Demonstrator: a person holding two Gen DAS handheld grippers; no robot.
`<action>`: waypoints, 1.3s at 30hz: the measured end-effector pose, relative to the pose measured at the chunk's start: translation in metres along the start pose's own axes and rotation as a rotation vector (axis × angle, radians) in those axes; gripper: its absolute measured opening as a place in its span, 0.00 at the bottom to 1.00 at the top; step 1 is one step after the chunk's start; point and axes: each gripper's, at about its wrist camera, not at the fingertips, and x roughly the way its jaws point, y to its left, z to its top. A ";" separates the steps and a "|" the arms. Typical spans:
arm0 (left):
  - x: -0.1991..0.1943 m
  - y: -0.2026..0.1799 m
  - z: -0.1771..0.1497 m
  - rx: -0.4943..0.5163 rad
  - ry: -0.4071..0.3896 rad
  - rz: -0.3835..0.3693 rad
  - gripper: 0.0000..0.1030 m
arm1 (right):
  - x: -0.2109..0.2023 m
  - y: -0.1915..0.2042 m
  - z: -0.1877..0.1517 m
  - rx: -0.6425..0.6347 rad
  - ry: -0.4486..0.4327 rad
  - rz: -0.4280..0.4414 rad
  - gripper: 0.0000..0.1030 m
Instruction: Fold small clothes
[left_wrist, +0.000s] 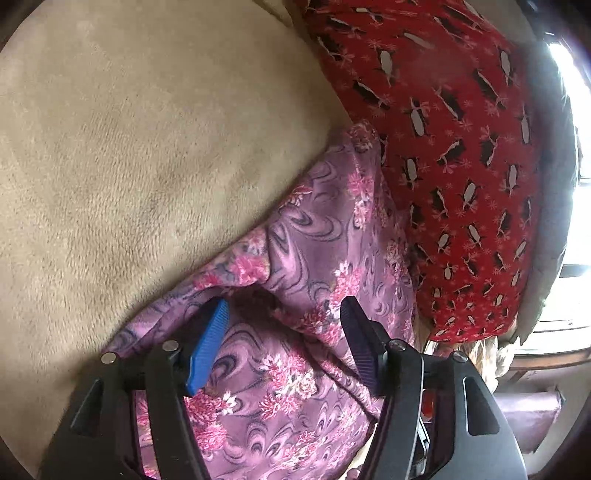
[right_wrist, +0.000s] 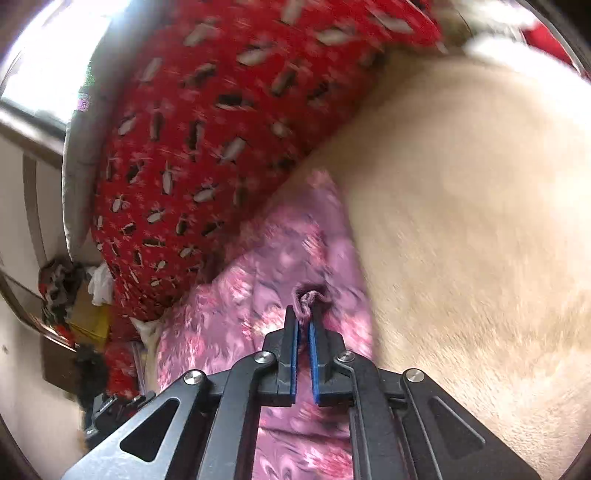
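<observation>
1. The beige plush blanket (left_wrist: 147, 166) fills the left of the left wrist view, bare and open: to my eye the best room for laying a fold.
2. The purple floral garment (left_wrist: 314, 258) lies crumpled on it, running toward the red penguin-print fabric (left_wrist: 443, 147), whose edge overlaps or abuts it; I cannot tell which.
3. The left gripper (left_wrist: 284, 314) hovers over the garment, fingers (left_wrist: 210, 343) well apart, a raised fold between them but not pinched.
4. In the right wrist view, the right gripper (right_wrist: 303, 314) has its fingers together, clamped on a small bunched tuft of the garment (right_wrist: 288, 258).
5. The cloth looks thin, light and limp; it will likely drape and slip, so hems or corners suit a hold better than mid-cloth tufts.
6. The red fabric crowds one side; clutter (right_wrist: 74, 295) sits beyond the bed edge.
</observation>
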 end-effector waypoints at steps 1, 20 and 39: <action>0.000 -0.001 0.000 0.001 0.000 0.002 0.60 | -0.001 -0.003 -0.001 0.025 -0.010 0.017 0.11; -0.005 -0.044 -0.058 0.444 -0.028 0.275 0.54 | -0.028 0.040 -0.017 -0.213 -0.009 -0.003 0.14; -0.084 0.053 -0.179 0.527 0.166 0.349 0.55 | -0.124 -0.001 -0.178 -0.297 0.341 -0.227 0.15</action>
